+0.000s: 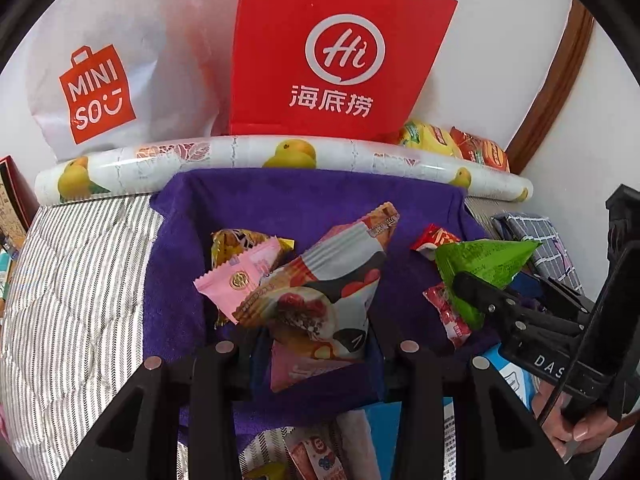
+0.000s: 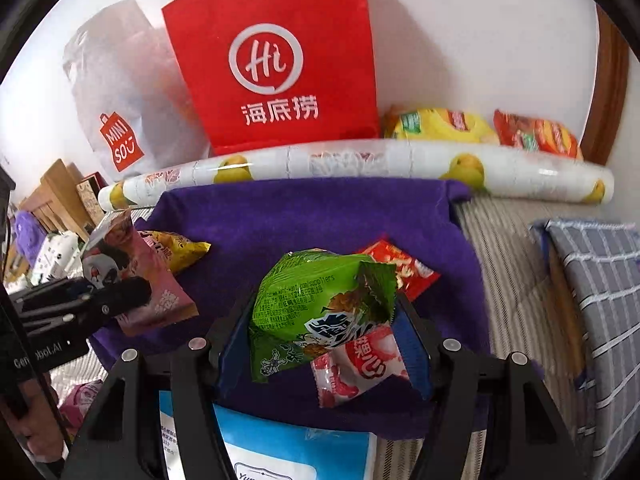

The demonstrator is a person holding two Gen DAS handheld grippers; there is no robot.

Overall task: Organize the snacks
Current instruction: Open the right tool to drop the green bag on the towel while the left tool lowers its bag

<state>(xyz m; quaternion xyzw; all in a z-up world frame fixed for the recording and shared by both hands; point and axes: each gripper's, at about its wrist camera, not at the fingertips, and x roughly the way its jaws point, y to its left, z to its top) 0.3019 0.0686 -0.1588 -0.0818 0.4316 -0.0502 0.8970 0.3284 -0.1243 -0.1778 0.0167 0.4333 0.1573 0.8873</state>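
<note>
My left gripper (image 1: 316, 356) is shut on a bundle of snack packets: a pink one (image 1: 240, 280), a white, red and black one (image 1: 340, 276) and another pink one (image 1: 304, 368) beneath. My right gripper (image 2: 324, 352) is shut on a green packet (image 2: 316, 304) and a pink-and-white sweet packet (image 2: 360, 368). Both bundles hang over a purple towel (image 2: 320, 216). A yellow packet (image 2: 180, 248) and a red packet (image 2: 400, 268) lie on the towel. Each gripper shows in the other's view: the right gripper (image 1: 480, 296) with the green packet (image 1: 484, 264), the left gripper (image 2: 120, 296) with its pink packets (image 2: 136, 272).
A red paper bag (image 1: 340, 52) and a white shopping bag (image 1: 100, 80) stand against the wall behind a fruit-printed roll (image 1: 280, 152). Yellow and orange crisp bags (image 2: 480, 128) lie at the back right. A checked cloth (image 2: 592, 280) lies right, a blue-and-white pack (image 2: 280, 440) in front, on striped bedding (image 1: 72, 280).
</note>
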